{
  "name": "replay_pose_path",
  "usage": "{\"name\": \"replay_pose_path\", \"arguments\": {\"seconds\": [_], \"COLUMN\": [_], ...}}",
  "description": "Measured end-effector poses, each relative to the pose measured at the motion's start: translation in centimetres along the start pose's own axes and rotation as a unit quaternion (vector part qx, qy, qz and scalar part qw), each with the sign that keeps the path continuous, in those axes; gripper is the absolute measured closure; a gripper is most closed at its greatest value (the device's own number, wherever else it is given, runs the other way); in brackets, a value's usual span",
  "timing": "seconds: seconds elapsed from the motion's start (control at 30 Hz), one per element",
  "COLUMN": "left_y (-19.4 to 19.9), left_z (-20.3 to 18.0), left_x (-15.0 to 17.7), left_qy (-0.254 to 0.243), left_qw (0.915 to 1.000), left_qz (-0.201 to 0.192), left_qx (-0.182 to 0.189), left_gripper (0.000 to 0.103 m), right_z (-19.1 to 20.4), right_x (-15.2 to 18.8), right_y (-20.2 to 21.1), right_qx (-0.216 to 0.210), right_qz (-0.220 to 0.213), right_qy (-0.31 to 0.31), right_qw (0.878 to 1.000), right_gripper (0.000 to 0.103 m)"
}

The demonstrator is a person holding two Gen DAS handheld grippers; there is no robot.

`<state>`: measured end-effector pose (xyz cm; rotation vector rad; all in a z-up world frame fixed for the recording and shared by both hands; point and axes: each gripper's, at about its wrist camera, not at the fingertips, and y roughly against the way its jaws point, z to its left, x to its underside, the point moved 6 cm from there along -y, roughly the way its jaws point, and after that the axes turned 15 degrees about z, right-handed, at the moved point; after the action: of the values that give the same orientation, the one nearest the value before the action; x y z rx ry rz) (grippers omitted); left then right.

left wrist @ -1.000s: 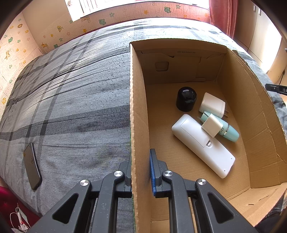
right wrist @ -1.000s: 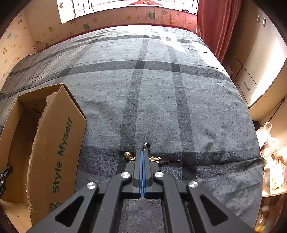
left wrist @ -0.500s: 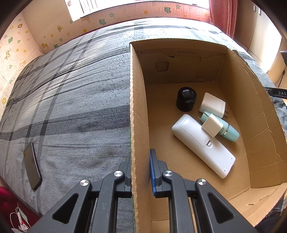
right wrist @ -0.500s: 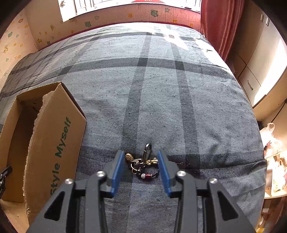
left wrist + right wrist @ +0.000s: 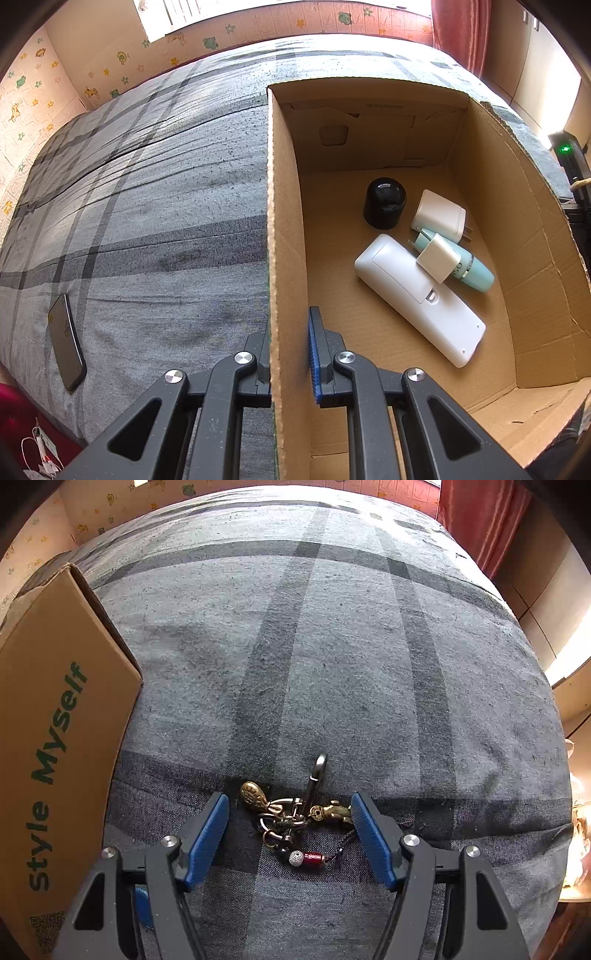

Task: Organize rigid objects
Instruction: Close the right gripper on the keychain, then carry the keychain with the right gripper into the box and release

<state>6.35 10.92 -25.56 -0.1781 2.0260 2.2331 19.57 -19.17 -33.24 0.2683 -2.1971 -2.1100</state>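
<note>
- Blue-padded right gripper (image 5: 290, 834) points steeply down at the bed, jaws apart and opening; keychain (image 5: 295, 812) lies between the pads, neither pad pressing it, though its right charm sits just beside the right pad.
- Keychain rests on the grey plaid bedspread (image 5: 332, 646), on a dark stripe; brass charms spread left-right across the gap, the snap hook's long axis points away from the gripper, and the beaded cord end with its red and white beads trails toward the gripper.
- Left gripper (image 5: 290, 354) is clamped on the near left wall of the cardboard box (image 5: 284, 221), one finger outside, one inside.
- Inside the box, near to far: white remote (image 5: 417, 295) with its long axis diagonal, near end to the right; small white charger (image 5: 437, 256) atop a teal tube (image 5: 469, 269); larger white plug adapter (image 5: 437, 214); black cylinder (image 5: 384, 201) upright.
- Black phone (image 5: 66, 341) lies flat on the bedspread, well left of the box.
- Box side in the right wrist view reads "Style Myself".
</note>
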Motion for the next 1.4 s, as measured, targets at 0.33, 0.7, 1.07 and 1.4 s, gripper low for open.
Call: {"name": "replay_pose_path", "arguments": {"seconds": [0.33,0.7,1.07,1.4], "left_y": [-0.2,-0.1,0.0,0.1], "left_z": [0.0,0.0,-0.1,-0.2], "left_x": [0.0,0.1,0.1,0.2], "left_qy": [0.001,0.002,0.001,0.001], "left_qw": [1.0000,1.0000,1.0000,1.0000], "left_qz": [0.001,0.000,-0.003,-0.003], "left_qx": [-0.001,0.000,-0.002,-0.002], "left_gripper": [0.089,0.088,0.088,0.089], "right_z": [-1.4,-2.7,-1.4,0.0], "right_x": [0.1,0.8,2.2,2.2], "right_y": [-0.3,2.6,9.1,12.7], "right_qx": [-0.019,-0.032,-0.032,-0.034], "right_qz": [0.003,-0.019,-0.066,-0.086], "right_qy": [-0.023,-0.041,-0.034,-0.021], "right_qw": [1.000,0.998,0.997,0.996], "right_gripper": [0.038,0.100,0.101,0.101]}}
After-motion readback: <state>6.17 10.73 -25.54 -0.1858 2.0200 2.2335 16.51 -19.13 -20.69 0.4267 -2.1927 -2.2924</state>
